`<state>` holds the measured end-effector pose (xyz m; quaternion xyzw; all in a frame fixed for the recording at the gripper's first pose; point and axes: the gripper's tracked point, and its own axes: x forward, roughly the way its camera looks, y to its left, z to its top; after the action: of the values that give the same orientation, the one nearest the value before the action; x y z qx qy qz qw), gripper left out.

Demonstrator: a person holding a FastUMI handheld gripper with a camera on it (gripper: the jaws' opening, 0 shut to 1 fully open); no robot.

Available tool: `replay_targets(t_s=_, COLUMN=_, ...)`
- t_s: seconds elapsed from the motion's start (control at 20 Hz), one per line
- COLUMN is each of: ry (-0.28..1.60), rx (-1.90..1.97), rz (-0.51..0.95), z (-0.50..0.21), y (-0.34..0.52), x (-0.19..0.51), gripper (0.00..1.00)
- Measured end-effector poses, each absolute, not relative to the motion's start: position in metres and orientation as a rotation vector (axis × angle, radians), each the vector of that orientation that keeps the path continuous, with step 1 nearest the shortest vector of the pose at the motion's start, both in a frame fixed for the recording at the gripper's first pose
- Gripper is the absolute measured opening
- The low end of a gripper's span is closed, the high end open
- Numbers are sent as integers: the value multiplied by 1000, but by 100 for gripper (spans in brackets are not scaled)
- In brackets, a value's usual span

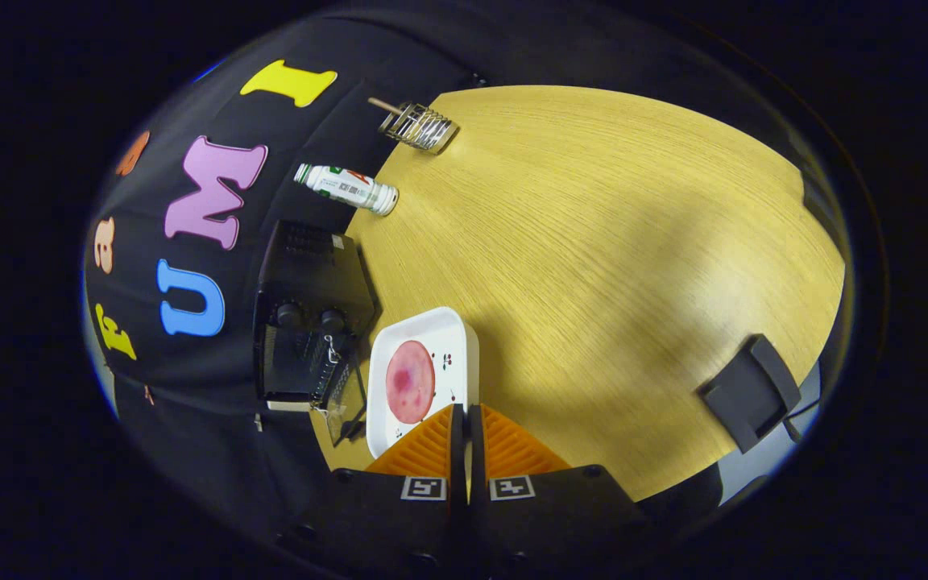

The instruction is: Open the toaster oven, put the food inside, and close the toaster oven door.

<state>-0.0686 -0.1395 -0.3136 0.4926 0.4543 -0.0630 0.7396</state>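
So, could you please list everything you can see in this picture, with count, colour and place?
table: one, light wood, under everything.
toaster oven: one, black, by the booth wall, door open and folded down.
plate: one, white, square, beside the oven, just ahead of the fingers.
food: one round pink slice, lying on the plate.
bottle: one, white, beyond the oven, at the table's edge.
wire rack: one, metal, beyond the bottle.
dark block: one, dark grey, at the table's far side from the oven.
gripper: one, fingers close together, holding nothing, tips over the plate's near edge.
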Motion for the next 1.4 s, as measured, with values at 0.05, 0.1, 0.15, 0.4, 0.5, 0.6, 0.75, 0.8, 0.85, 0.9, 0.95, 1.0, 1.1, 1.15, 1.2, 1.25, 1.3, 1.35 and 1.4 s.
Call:
replay_targets(t_s=0.05, ry=978, rx=1116, rz=-146, z=-309, y=-138, x=-69, gripper=5)
replay_targets(t_s=0.1, ry=957, rx=1148, rz=-152, z=-304, y=-137, x=-68, gripper=5)
replay_targets(t_s=0.15, ry=934, rx=1175, rz=-159, z=-298, y=-137, x=-65, gripper=5)
replay_targets(t_s=0.4, ry=869, rx=1233, rz=-148, z=-265, y=-123, x=-56, gripper=5)
replay_targets(t_s=0.5, ry=855, rx=1242, rz=-122, z=-251, y=-106, x=-48, gripper=5)
replay_targets(t_s=0.6, ry=857, rx=1249, rz=-82, z=-241, y=-82, x=-38, gripper=5)
replay_targets(t_s=0.75, ry=889, rx=1215, rz=-33, z=-240, y=-40, x=-25, gripper=5)
replay_targets(t_s=0.8, ry=904, rx=1210, rz=-15, z=-241, y=-24, x=-20, gripper=5)
replay_targets(t_s=0.85, ry=917, rx=1211, rz=3, z=-241, y=-8, x=-16, gripper=5)
replay_targets(t_s=0.9, ry=928, rx=1213, rz=20, z=-242, y=8, x=-9, gripper=5)
replay_targets(t_s=0.95, ry=936, rx=1206, rz=33, z=-244, y=21, x=-3, gripper=5)
replay_targets(t_s=1.0, ry=944, rx=1192, rz=42, z=-246, y=33, x=1, gripper=5)
replay_targets(t_s=1.1, ry=958, rx=1173, rz=53, z=-253, y=55, x=12, gripper=5)
replay_targets(t_s=1.15, ry=963, rx=1176, rz=56, z=-255, y=66, x=18, gripper=5)
replay_targets(t_s=1.2, ry=964, rx=1185, rz=55, z=-258, y=75, x=26, gripper=5)
replay_targets(t_s=1.25, ry=959, rx=1196, rz=51, z=-261, y=82, x=33, gripper=5)
replay_targets(t_s=1.3, ry=950, rx=1204, rz=44, z=-265, y=88, x=42, gripper=5)
replay_targets(t_s=1.35, ry=942, rx=1211, rz=36, z=-269, y=95, x=50, gripper=5)
replay_targets(t_s=1.4, ry=935, rx=1217, rz=24, z=-275, y=101, x=59, gripper=5)
